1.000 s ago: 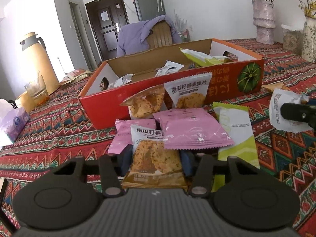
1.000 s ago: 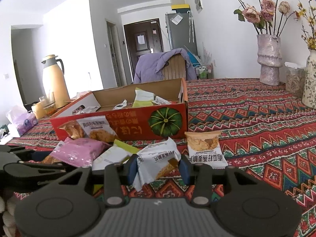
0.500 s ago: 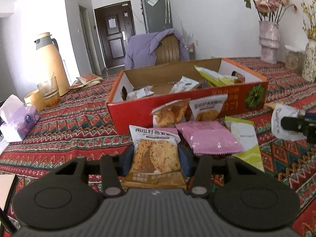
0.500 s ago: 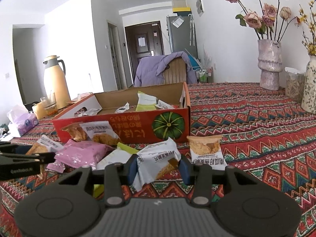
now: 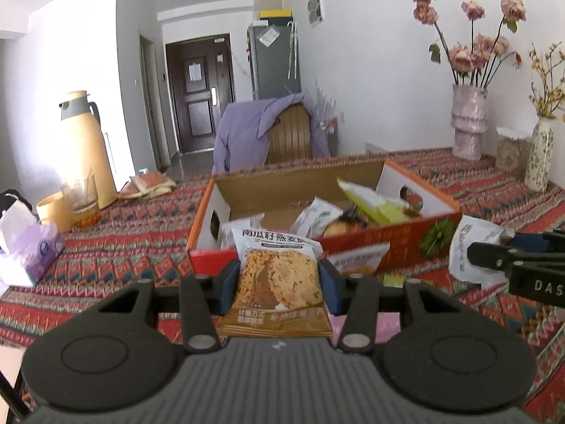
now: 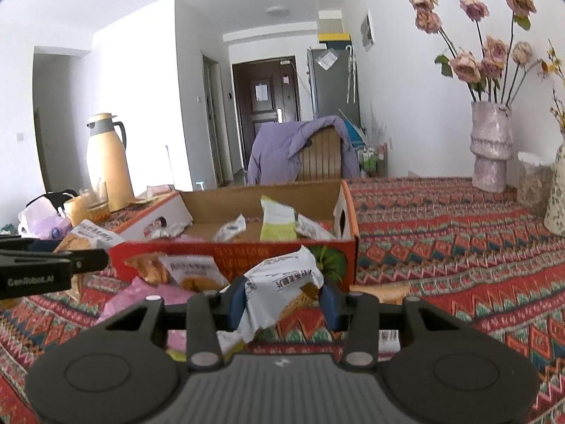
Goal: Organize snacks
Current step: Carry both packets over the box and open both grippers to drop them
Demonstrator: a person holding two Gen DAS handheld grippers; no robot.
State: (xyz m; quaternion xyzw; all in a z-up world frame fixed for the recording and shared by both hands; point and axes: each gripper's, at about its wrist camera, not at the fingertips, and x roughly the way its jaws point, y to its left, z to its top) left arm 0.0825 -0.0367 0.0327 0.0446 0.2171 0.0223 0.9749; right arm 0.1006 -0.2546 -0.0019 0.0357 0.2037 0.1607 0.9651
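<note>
The left gripper [image 5: 279, 279] pinched an oat-crisp packet [image 5: 279, 275] by its sides, the right gripper [image 6: 282, 296] clamped a white packet [image 6: 282, 289], both lifted before the orange box [image 6: 247, 258]; light, crinkly, crushable wrappers, I judged.

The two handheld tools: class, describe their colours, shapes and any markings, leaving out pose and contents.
The left tool and the right tool match: a matte black ribbed body with two round discs, black angular linkage arms with silver pivot pins, and blue pads inside the fingers. White lettering marks their sides: "GenRobot.AI" on the left tool, "DAS", cut off by the frame edge, on the right tool. No cables or sleeves show.
</note>
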